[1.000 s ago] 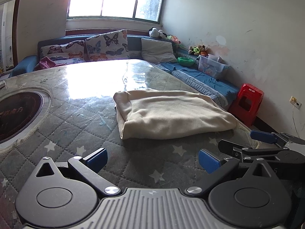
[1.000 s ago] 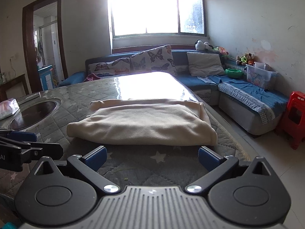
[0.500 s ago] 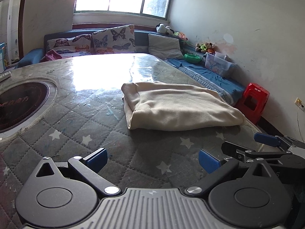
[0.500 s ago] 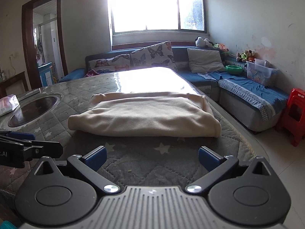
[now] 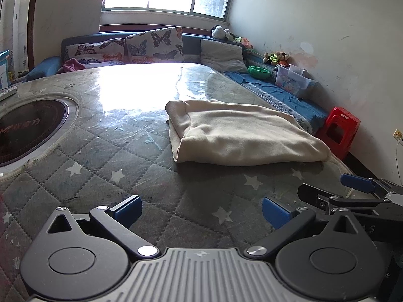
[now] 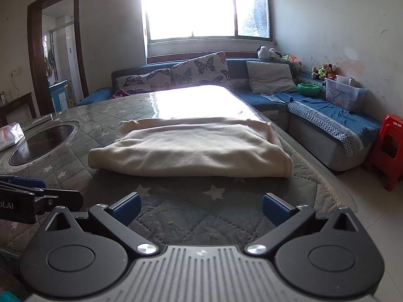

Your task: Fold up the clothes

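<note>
There is one piece of clothing, a cream garment [image 5: 241, 133], and it lies folded into a flat bundle on the table [image 5: 105, 156]. There are two grippers. The left gripper [image 5: 201, 210] has its two blue-tipped fingers [image 5: 128, 207] spread wide apart with nothing between them. The right gripper [image 6: 200, 206] is equally wide open and also holds nothing. Both hang over the near part of the table, apart from the garment and not touching it. In the left wrist view the right gripper shows at the right side, low over the table edge; in the right wrist view a part of the left gripper shows at the left.

The garment sits close to the table's right edge, with its rounded fold line turned toward the grippers. Between this fold and the fingers there is a free strip of table. To the left of the garment the table is open as far as one round dark hob [image 5: 27, 130] sunk into the top.

The table is covered with a grey quilted cloth with white stars under a clear, scratched sheet that shines strongly under the window [image 6: 206, 7]. Behind stands a blue corner sofa [image 6: 314, 110] with two butterfly cushions [image 6: 199, 71] and one grey cushion [image 6: 269, 76]. One red plastic stool [image 6: 388, 151] stands on the floor at the right.
</note>
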Demonstrator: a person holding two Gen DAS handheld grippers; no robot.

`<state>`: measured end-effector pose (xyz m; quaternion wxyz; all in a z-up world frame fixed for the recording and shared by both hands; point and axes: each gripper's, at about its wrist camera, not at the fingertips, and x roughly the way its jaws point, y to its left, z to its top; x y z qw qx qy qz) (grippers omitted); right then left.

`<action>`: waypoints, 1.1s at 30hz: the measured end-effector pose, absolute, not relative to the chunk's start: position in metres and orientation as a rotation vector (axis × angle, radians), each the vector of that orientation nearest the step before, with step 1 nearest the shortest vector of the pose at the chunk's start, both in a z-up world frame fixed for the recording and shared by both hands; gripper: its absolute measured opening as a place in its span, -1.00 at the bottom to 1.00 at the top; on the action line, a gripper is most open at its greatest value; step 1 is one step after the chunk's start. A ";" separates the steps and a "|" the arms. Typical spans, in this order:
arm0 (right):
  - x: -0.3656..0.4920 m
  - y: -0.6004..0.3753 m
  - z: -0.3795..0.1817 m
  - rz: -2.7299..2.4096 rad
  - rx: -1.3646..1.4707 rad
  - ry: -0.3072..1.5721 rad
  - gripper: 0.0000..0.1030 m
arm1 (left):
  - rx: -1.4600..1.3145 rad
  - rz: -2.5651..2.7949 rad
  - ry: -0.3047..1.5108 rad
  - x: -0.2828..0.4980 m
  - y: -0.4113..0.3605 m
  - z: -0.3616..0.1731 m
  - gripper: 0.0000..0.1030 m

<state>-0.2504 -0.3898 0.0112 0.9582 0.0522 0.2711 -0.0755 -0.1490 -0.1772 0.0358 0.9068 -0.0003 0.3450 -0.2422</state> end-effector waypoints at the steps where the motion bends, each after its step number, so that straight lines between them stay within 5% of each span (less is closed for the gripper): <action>1: -0.250 -0.390 0.011 -0.153 0.107 0.550 1.00 | 0.001 -0.500 0.713 -0.149 -0.178 0.036 1.00; 33: -0.236 -0.396 0.007 -0.152 0.142 0.581 1.00 | 0.054 -0.504 0.748 -0.127 -0.193 0.037 1.00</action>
